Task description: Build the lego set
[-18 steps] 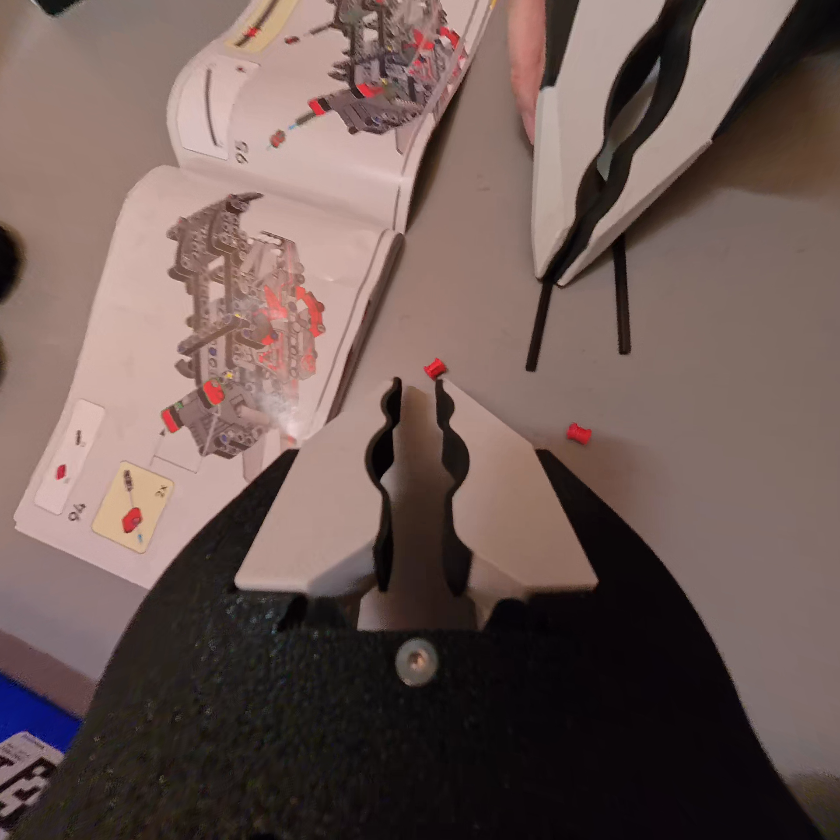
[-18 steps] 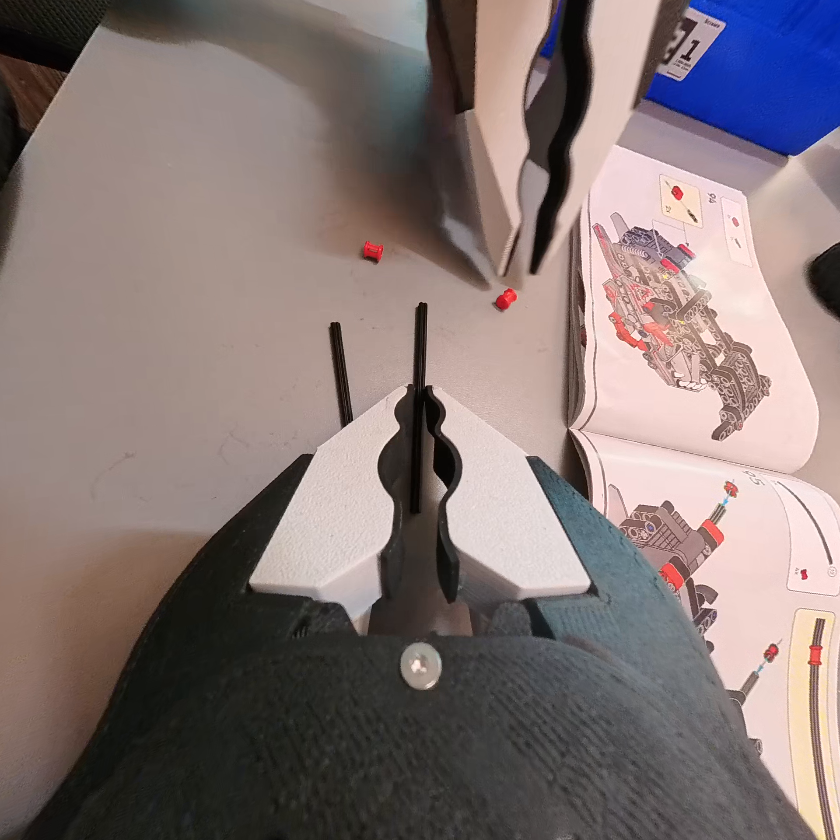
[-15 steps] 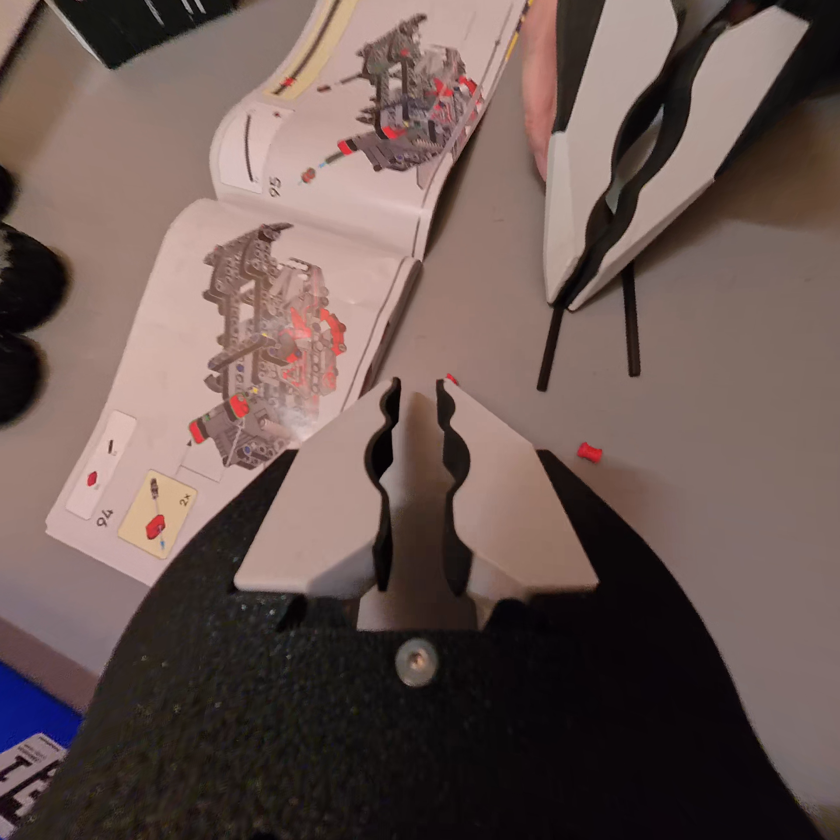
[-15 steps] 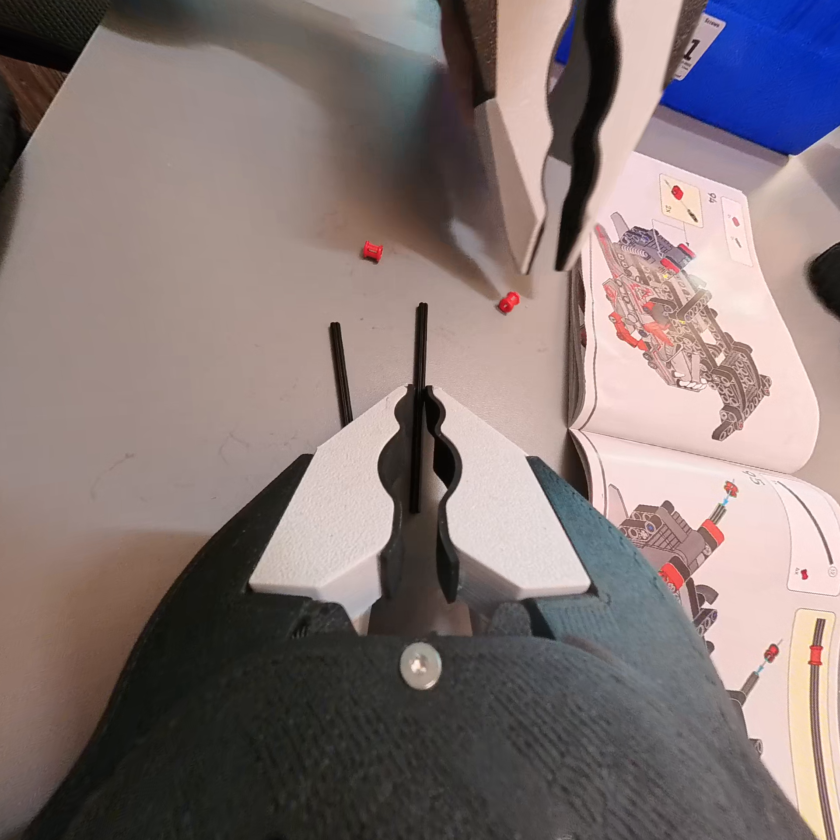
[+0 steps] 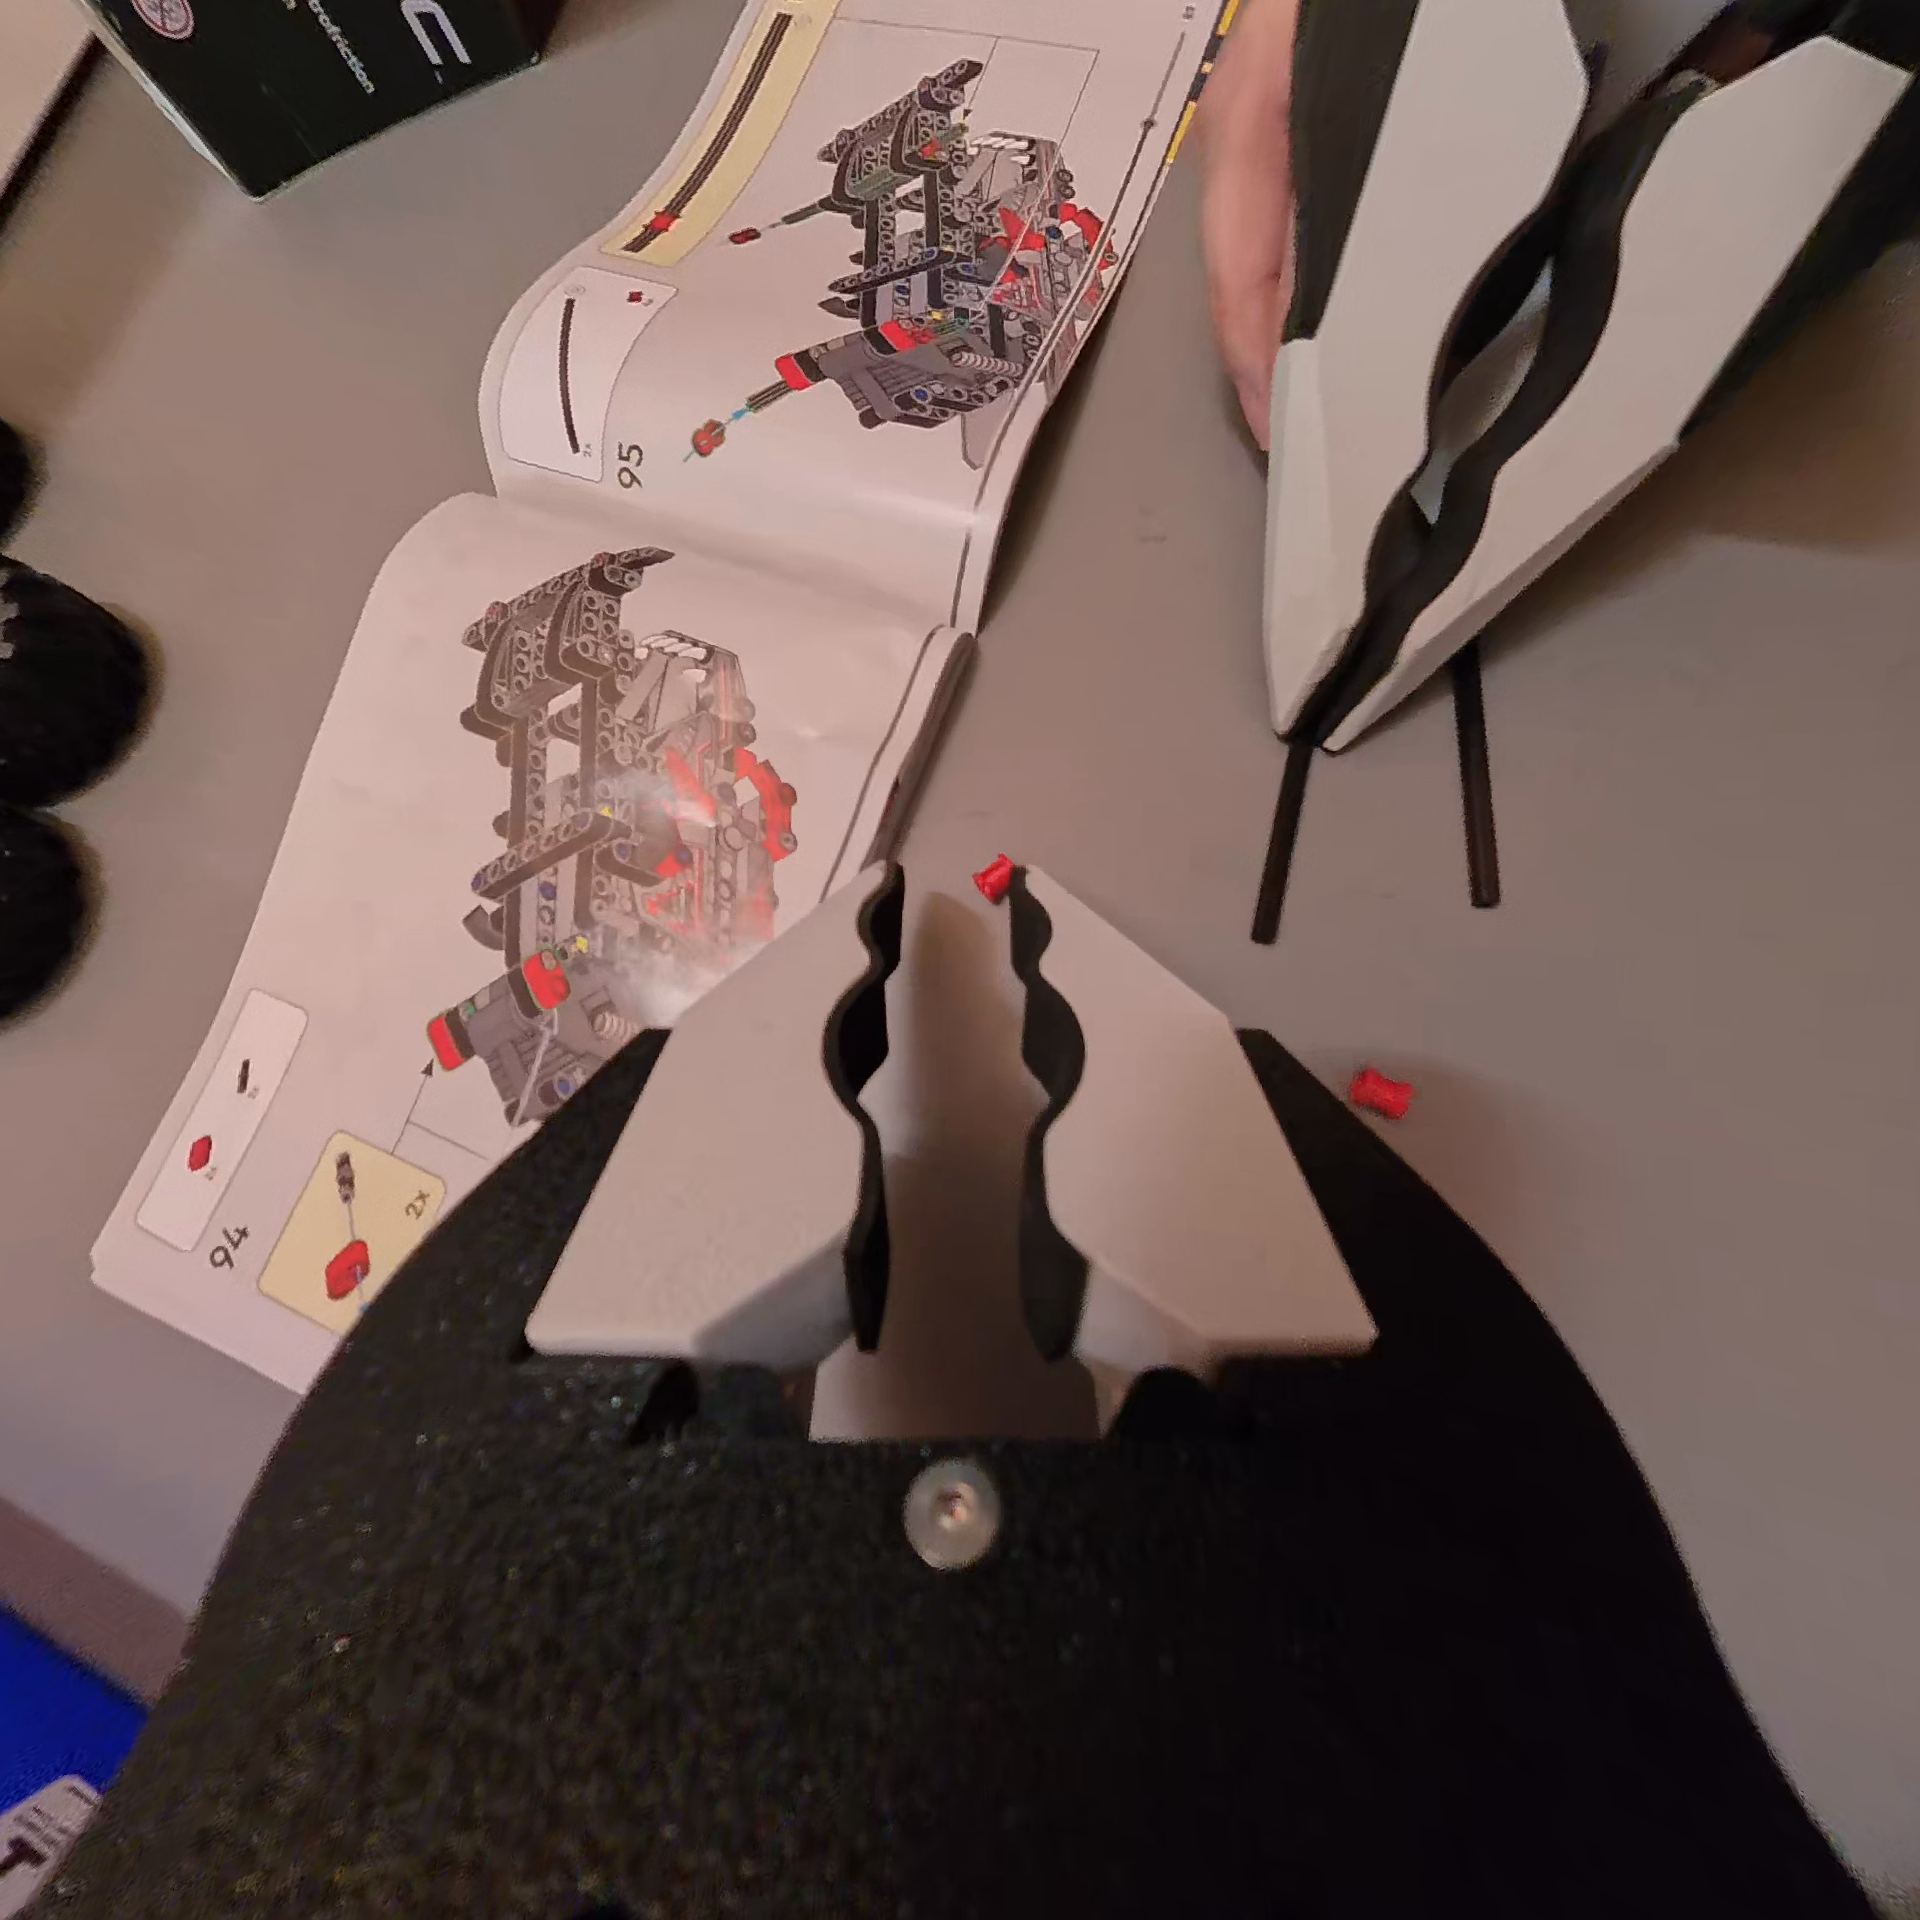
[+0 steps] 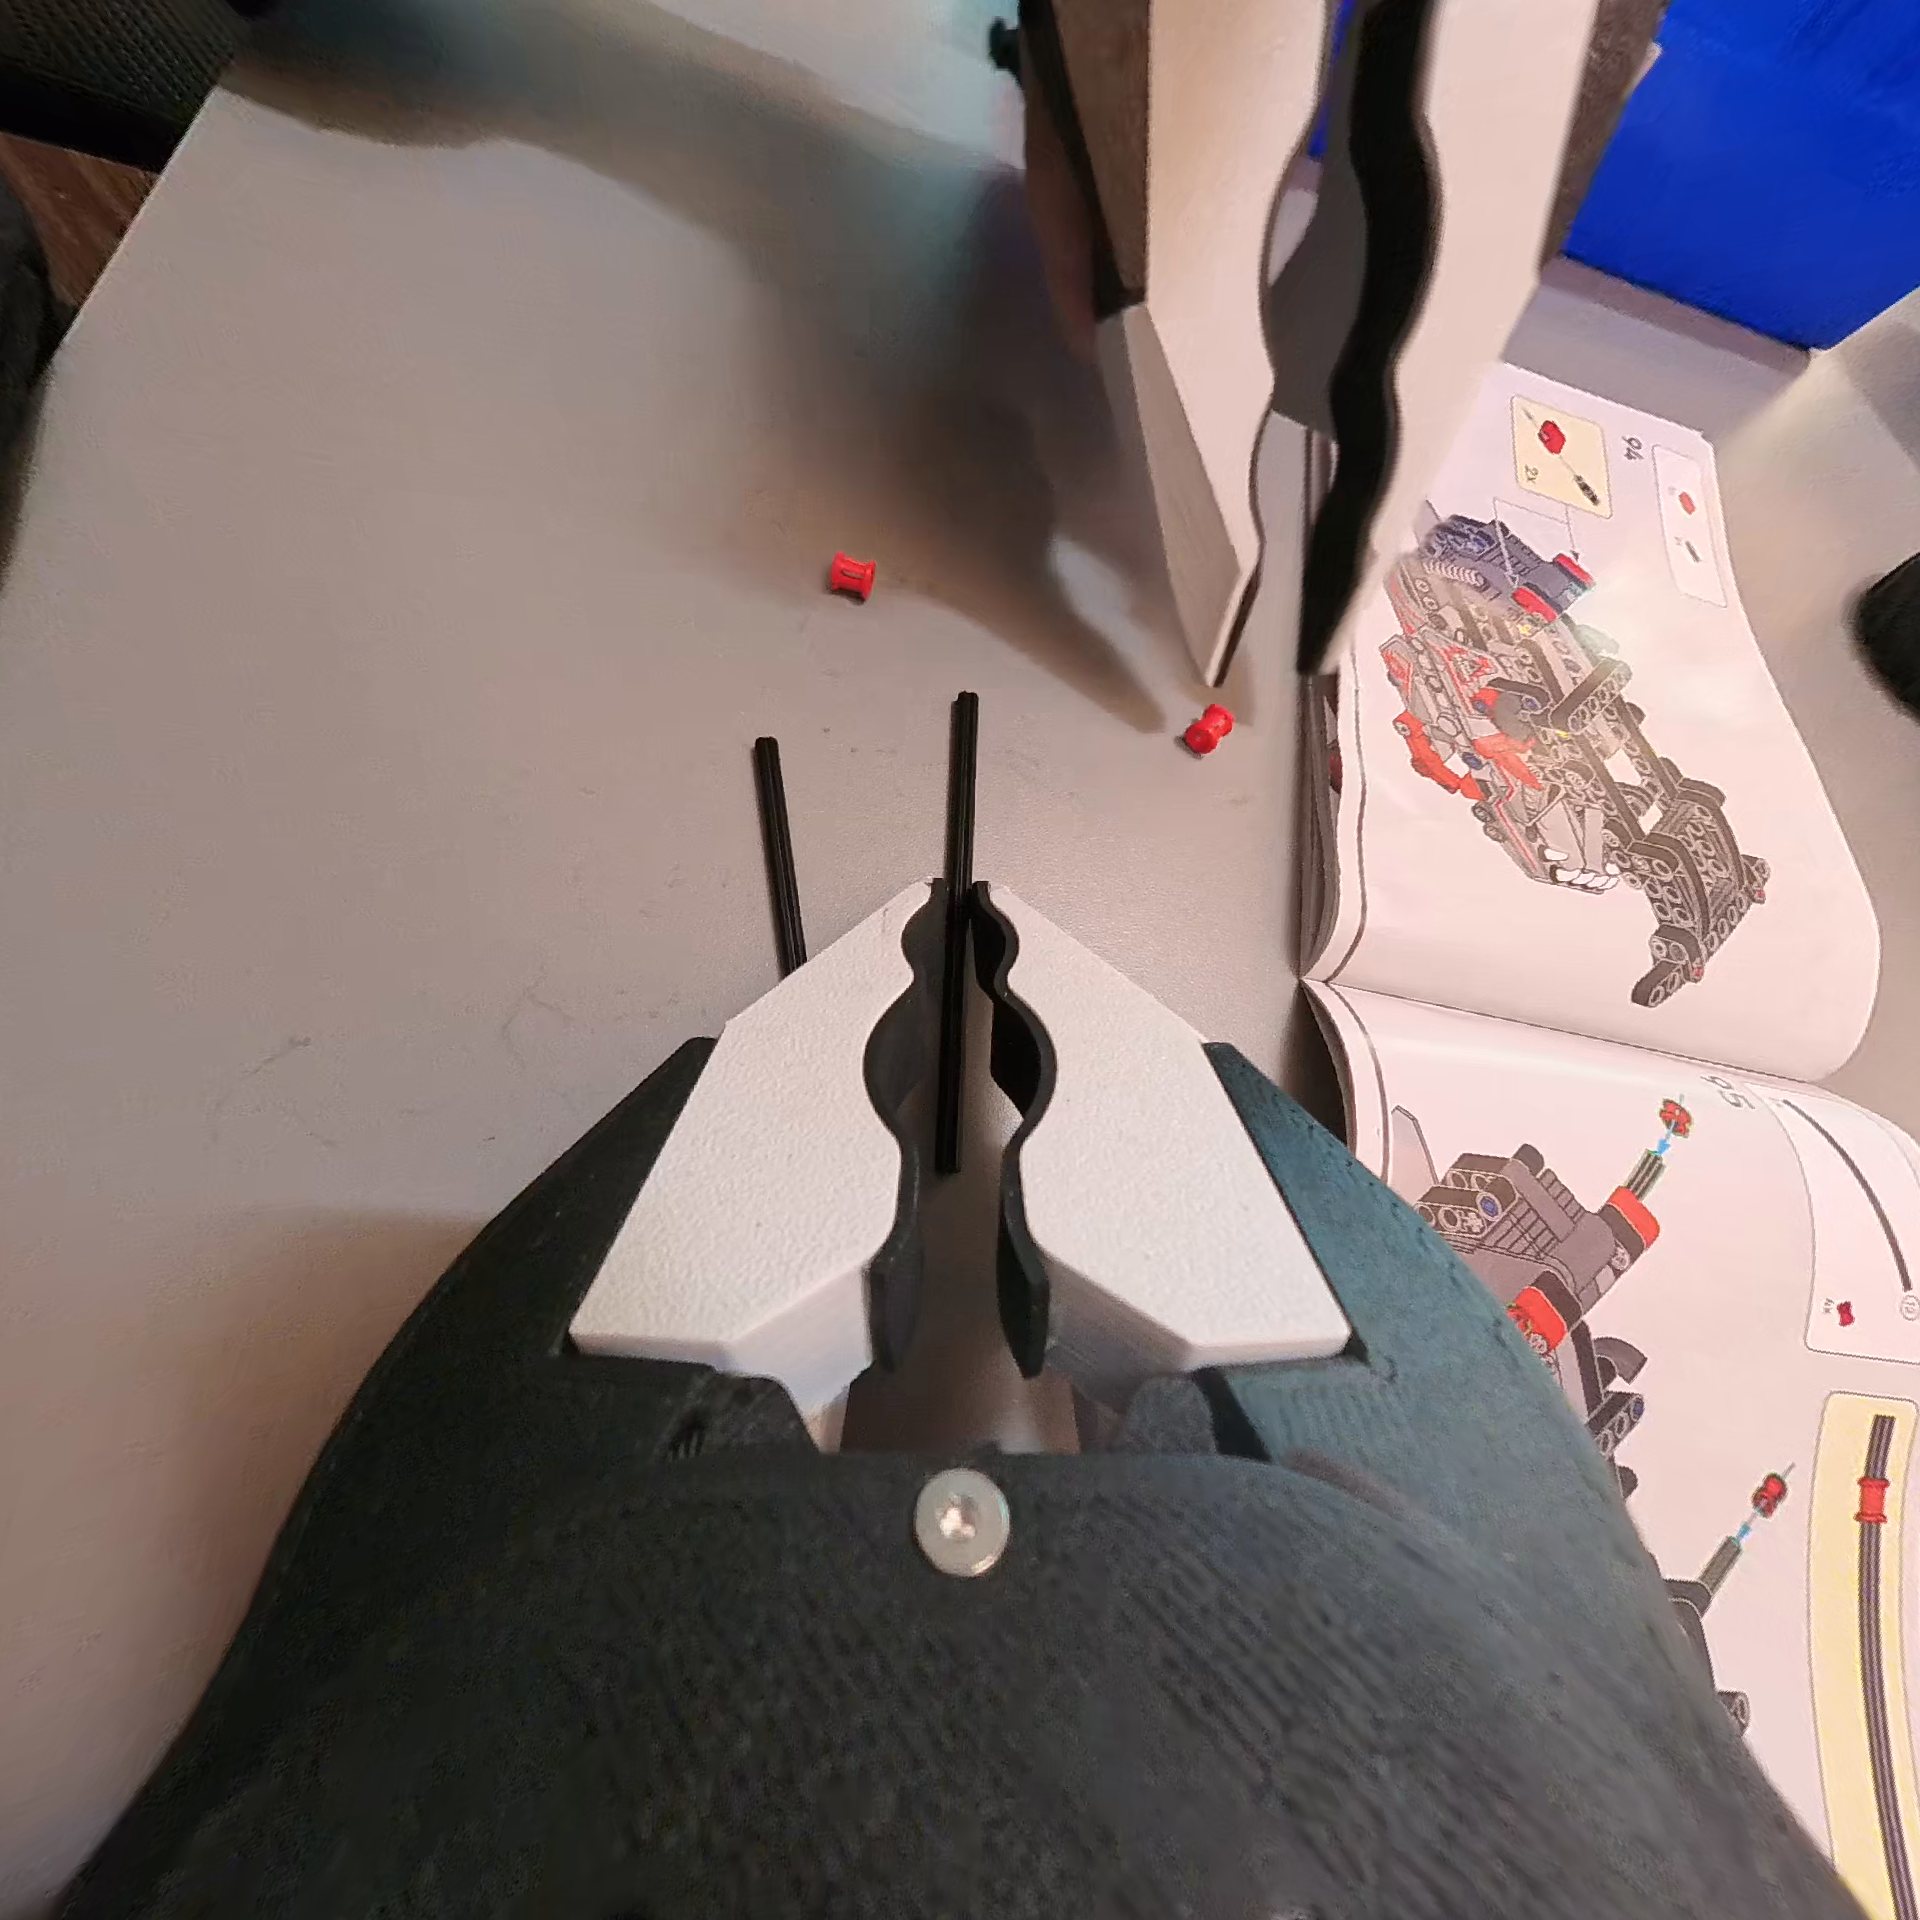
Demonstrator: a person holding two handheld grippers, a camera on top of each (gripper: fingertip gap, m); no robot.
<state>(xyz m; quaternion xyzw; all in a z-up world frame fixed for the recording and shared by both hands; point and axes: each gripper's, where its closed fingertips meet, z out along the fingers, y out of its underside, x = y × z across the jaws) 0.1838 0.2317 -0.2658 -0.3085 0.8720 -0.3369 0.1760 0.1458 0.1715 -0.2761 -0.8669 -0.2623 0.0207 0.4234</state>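
Observation:
My right gripper [image 6: 951, 891] is shut on a thin black axle [image 6: 958, 790] that points forward just over the grey table. A second black axle [image 6: 779, 852] lies to its left. My left gripper [image 5: 956, 881] is open and empty, its tips low over the table. A small red bush [image 5: 992, 878] lies right at its right fingertip [image 5: 1023, 883]. A second red bush [image 5: 1380, 1093] lies further right. In the right wrist view the left gripper [image 6: 1262, 670] hangs just above the near bush [image 6: 1205, 727], and the other bush [image 6: 852, 575] lies to the left.
An open instruction booklet [image 5: 623, 727] lies left of my left gripper and shows in the right wrist view [image 6: 1558, 779]. A black box [image 5: 312, 83] and dark round things [image 5: 52, 675] sit far left. A blue bin [image 6: 1766, 156] stands behind. A hand [image 5: 1242, 260] holds the right gripper. The left gripper's tips are roughly 8 centimeters from the right gripper's.
My left gripper has shifted toward the booklet, come down by the near red bush, and its jaws have opened a little wider. My right gripper and its axle have not moved.

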